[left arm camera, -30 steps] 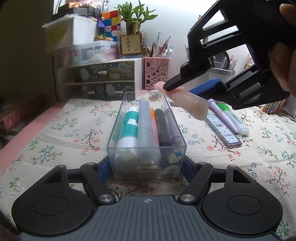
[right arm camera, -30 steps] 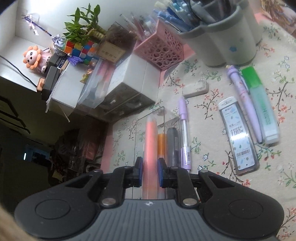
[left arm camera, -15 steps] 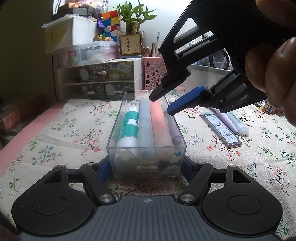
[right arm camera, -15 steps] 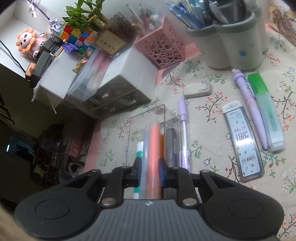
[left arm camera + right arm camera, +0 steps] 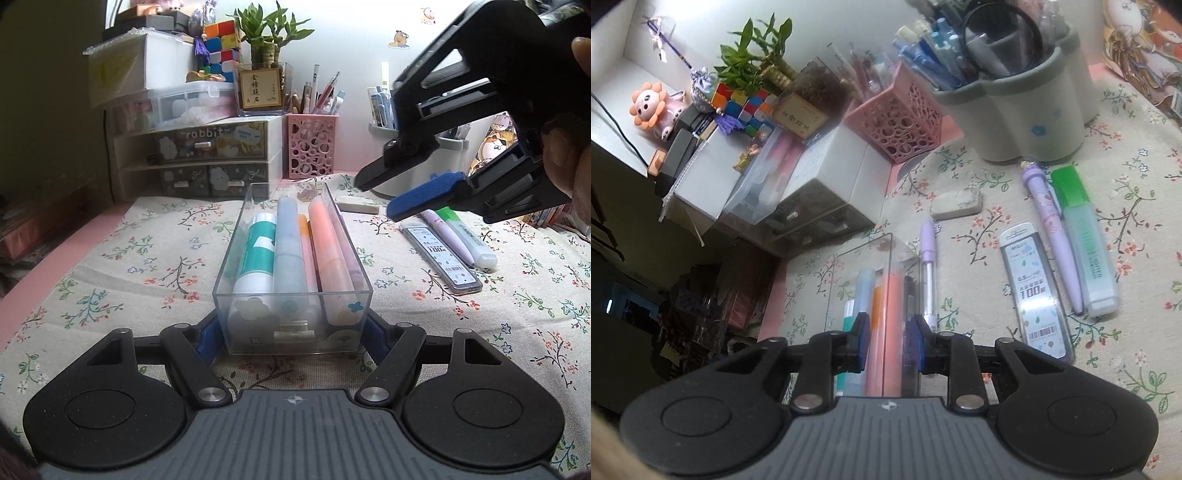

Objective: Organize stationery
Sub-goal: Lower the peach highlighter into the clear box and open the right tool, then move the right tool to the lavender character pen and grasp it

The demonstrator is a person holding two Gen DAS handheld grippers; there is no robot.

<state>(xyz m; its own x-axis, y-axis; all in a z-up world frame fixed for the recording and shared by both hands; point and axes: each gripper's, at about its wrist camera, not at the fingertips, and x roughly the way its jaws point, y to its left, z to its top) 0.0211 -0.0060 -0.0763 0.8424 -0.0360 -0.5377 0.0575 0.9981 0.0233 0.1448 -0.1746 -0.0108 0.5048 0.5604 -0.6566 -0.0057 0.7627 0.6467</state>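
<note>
My left fingers (image 5: 293, 332) clamp the near end of a clear plastic box (image 5: 291, 291) at lower centre of the left wrist view, one blue pad pressed on each side wall. The box sits on the floral tabletop (image 5: 147, 266), its long axis running from the bottom of the frame away toward the top.

My right fingers (image 5: 388, 195) hang at upper right of that view, above the tabletop and to the right of the box's far end. Their jaws have just been opening; they stand a little apart with nothing between them. In the right wrist view they sit at lower centre (image 5: 891, 339), looking down over the box.

An orange highlighter (image 5: 328, 254) lies inside the box on top of the other pens, lengthwise, parallel to the box walls. Beside it lie a teal-labelled tube (image 5: 255, 258) and a pale blue marker (image 5: 288, 251).

To the right of the box, on the tabletop, a pencil-lead case (image 5: 1036, 291), a lilac pen (image 5: 1056, 236) and a green highlighter (image 5: 1084, 236) lie side by side, all pointing roughly the same way as the box. A white eraser (image 5: 956, 203) lies further up the frame.
</note>
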